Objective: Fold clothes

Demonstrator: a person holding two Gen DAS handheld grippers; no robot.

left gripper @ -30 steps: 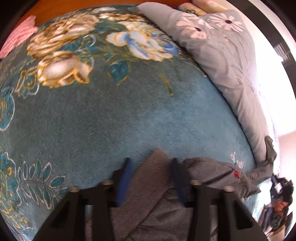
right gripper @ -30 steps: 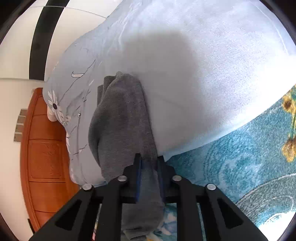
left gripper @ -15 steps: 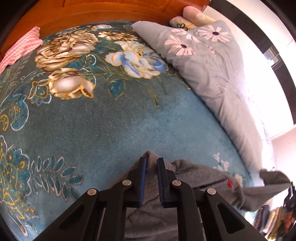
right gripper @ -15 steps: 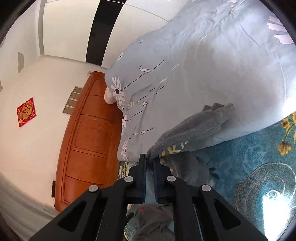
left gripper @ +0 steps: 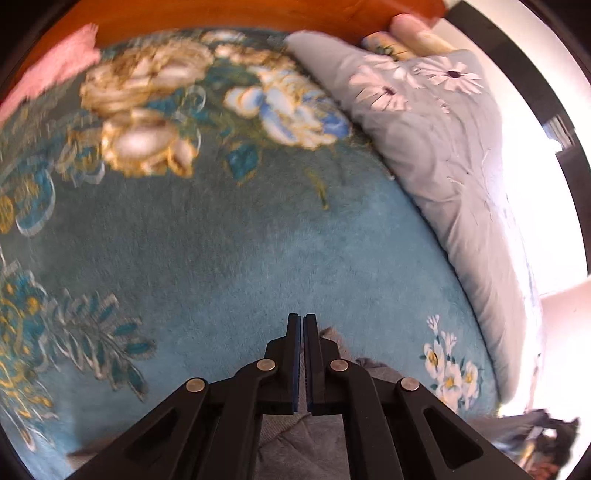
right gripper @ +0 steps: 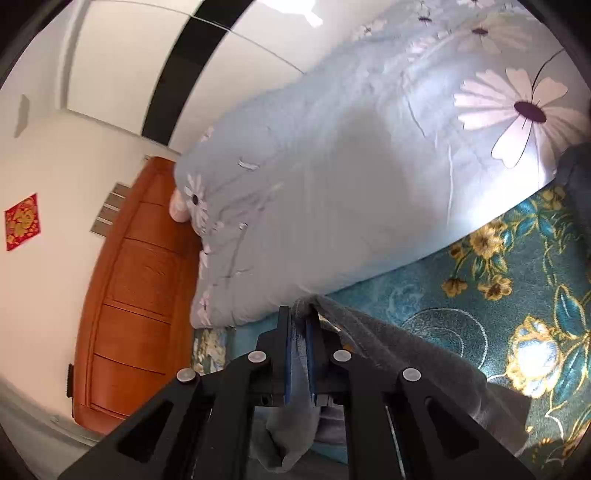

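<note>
A grey knit garment (right gripper: 406, 354) runs from my right gripper (right gripper: 299, 314) toward the lower right across the teal floral blanket (right gripper: 498, 314), and a fold of it hangs under the fingers. The right gripper is shut on its edge, with cloth showing between the pads. In the left wrist view my left gripper (left gripper: 303, 321) is shut over the blanket (left gripper: 221, 258). The grey garment (left gripper: 332, 338) shows beside its right finger and bunches underneath, so the pads seem to pinch a thin edge.
A pale blue-grey quilt with daisy prints (right gripper: 351, 166) (left gripper: 443, 147) lies along the blanket's side. A wooden headboard (right gripper: 140, 277) stands beyond it, with pillows (left gripper: 410, 29) and a pink cloth (left gripper: 55, 70) against it. A dark cluttered spot (left gripper: 546, 446) sits at the lower right.
The left gripper went from open around the garment to shut on it and has lifted. The right gripper has swung away from the quilt, drawing the garment out to the right.
</note>
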